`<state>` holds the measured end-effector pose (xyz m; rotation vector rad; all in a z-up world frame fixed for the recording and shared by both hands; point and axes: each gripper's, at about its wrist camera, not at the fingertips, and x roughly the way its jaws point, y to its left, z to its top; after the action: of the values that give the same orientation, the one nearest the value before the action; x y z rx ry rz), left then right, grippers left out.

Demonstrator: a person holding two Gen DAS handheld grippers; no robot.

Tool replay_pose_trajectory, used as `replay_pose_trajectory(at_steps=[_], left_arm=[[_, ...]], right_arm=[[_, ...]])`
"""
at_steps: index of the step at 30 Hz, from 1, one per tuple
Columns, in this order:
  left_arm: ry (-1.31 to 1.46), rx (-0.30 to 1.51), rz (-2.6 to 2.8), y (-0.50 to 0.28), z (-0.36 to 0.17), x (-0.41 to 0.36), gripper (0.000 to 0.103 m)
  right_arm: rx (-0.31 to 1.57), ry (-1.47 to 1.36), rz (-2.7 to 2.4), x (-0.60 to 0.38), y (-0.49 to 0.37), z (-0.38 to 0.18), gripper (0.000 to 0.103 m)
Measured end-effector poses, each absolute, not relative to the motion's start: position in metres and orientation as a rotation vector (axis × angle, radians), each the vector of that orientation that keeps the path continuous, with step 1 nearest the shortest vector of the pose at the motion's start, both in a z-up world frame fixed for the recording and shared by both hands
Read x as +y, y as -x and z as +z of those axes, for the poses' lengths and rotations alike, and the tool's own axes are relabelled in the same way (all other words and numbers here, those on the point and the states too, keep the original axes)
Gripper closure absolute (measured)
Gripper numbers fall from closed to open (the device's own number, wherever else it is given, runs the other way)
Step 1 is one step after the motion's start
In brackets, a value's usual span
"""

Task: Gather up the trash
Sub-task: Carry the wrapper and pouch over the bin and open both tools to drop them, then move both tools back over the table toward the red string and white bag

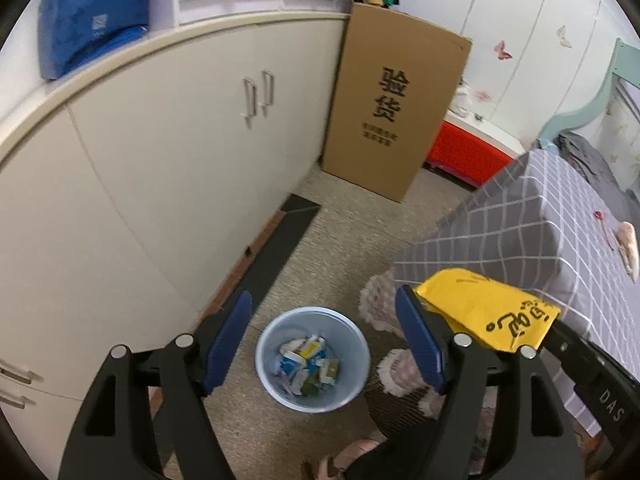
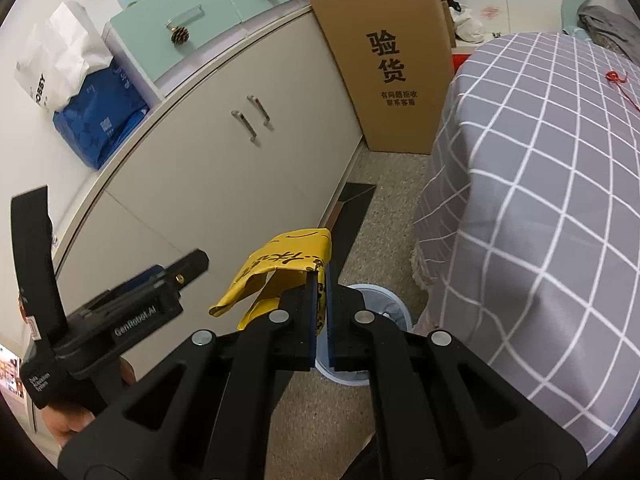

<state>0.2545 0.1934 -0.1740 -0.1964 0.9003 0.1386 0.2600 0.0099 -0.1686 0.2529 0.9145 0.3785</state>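
Yellow wrapper (image 2: 286,268): crumpled, black print, clenched between the blue pads of the right gripper (image 2: 322,312), held above the floor over the near rim of the bin. Left to right: white cabinet (image 1: 168,168) along the wall; left gripper (image 1: 324,340), jaws spread wide, nothing between them; pale blue trash bin (image 1: 314,398) on the floor below, holding mixed packaging; upright cardboard box (image 1: 392,120); grey checked tablecloth (image 2: 552,208).
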Motion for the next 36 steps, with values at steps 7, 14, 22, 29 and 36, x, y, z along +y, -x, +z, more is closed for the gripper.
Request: replay_pose_trajectory(at_steps=[7,14,22,29,36], left_arm=[[0.188,0.88,0.204,-0.248,-0.172,0.208,0.026],[0.209,0.887,0.248,-0.247,-0.178,0.223,0.026],[0.204,0.92,0.279,-0.249,-0.187,0.233,0.025],[0.206,0.921,0.269,-0.249,-0.185,0.225,0.025],[0.189,0.895,0.237,-0.245,-0.169,0.205,0.025]], right_arm=[[0.931,-0.217,0.405,0.025,-0.262,-0.171,0.099],[0.982,-0.209,0.436,0.042,-0.28,-0.19,0.098],[1.019,-0.179,0.395,0.046,-0.292,-0.223,0.019],[0.982,-0.147,0.409,0.043,-0.279,-0.21,0.019],[0.901,-0.153,0.4,0.026,-0.264,-0.178,0.019]])
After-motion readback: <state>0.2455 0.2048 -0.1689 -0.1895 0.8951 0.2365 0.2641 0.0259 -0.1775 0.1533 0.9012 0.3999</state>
